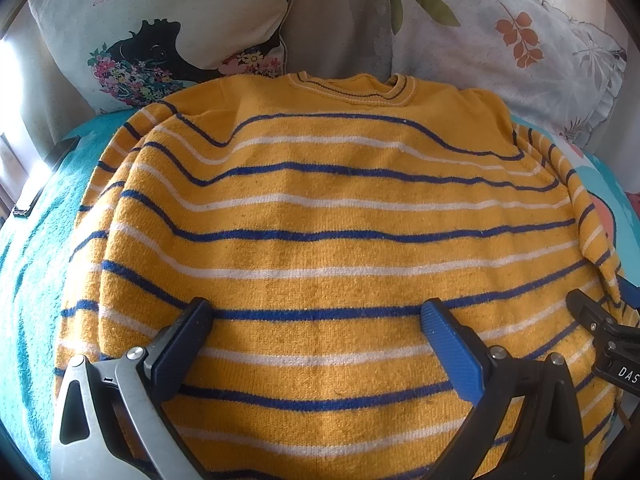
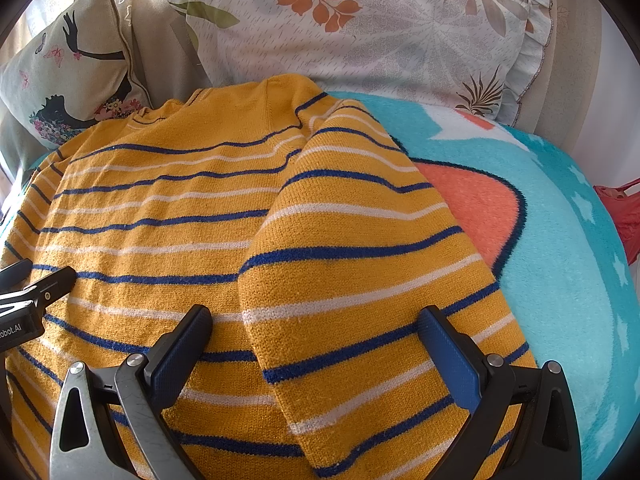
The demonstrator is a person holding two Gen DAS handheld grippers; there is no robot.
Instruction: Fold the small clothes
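Turquoise fleece covers the bed or couch I am working over, a blanket (image 2: 568,264) with white stars and an orange shape outlined in black showing at the right of the right wrist view.

Nearest the lens in the left wrist view, my left claw (image 1: 316,314) hangs over the lower middle of the frame with its two blue-padded fingers spread wide and nothing between them but the knit below. My right claw (image 2: 316,322) stands just as wide in its own view, low in the frame, gripping nothing; whether its tips touch the cloth I cannot tell. Each claw also shows at the edge of the other's picture.

One garment lies under both: a yellow sweater (image 1: 320,216) with blue and white stripes, spread flat on the blanket and filling the centre of the left wrist view, its collar at the upper middle. Its right-hand sleeve (image 2: 352,248) is laid inward over the body, running from upper centre down to the bottom of the right wrist view.

Behind the collar two cushions lean against a beige backrest: one printed with a dark silhouette and flowers (image 1: 160,32) at upper left, one white with orange and green leaves (image 2: 380,28) at upper right. A dark flat object (image 1: 40,184) lies at the left edge. Something red (image 2: 620,216) shows at the far right edge.
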